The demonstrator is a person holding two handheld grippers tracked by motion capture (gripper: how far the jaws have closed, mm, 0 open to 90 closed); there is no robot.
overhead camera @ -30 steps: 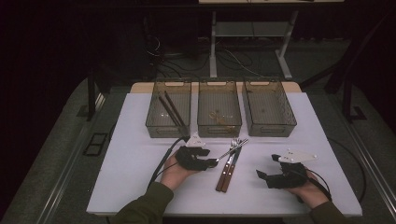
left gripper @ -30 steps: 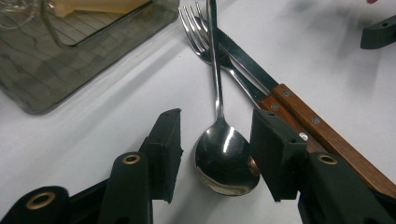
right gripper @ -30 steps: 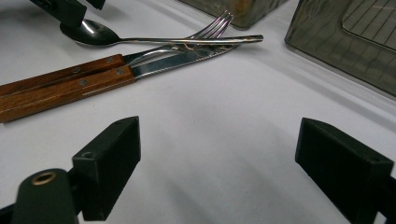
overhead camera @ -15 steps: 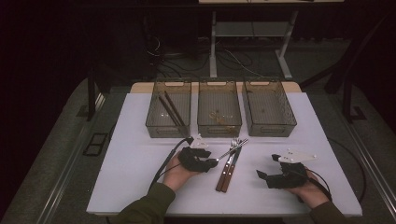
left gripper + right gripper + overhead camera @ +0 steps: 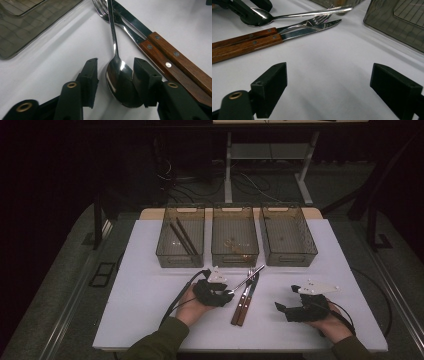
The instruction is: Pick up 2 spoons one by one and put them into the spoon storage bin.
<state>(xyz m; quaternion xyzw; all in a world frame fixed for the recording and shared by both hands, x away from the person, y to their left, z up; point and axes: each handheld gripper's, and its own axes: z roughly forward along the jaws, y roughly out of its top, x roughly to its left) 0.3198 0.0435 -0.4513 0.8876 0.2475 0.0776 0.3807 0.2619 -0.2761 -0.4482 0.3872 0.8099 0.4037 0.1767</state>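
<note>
A steel spoon (image 5: 247, 279) lies slantwise on the white table (image 5: 150, 295), its handle resting across a fork and a knife (image 5: 242, 307) that have wooden handles. My left gripper (image 5: 227, 292) is open, its jaws either side of the spoon's bowl (image 5: 120, 82). The right jaw is against the bowl and a small gap shows at the left jaw. The fork (image 5: 120, 22) and knife (image 5: 180, 57) lie just right of that gripper (image 5: 116, 75). My right gripper (image 5: 286, 297) stands wide open (image 5: 337, 82) over bare table, pointing at the cutlery (image 5: 312, 28).
Three clear bins stand in a row at the back. The left bin (image 5: 181, 265) holds two dark sticks, the middle bin (image 5: 235, 265) holds a small brownish item, and the right bin (image 5: 290, 264) has nothing visible inside. A person's forearms come in from the front edge.
The left gripper has crept slightly forward around the spoon's bowl. The right hand and the cutlery have not visibly moved.
</note>
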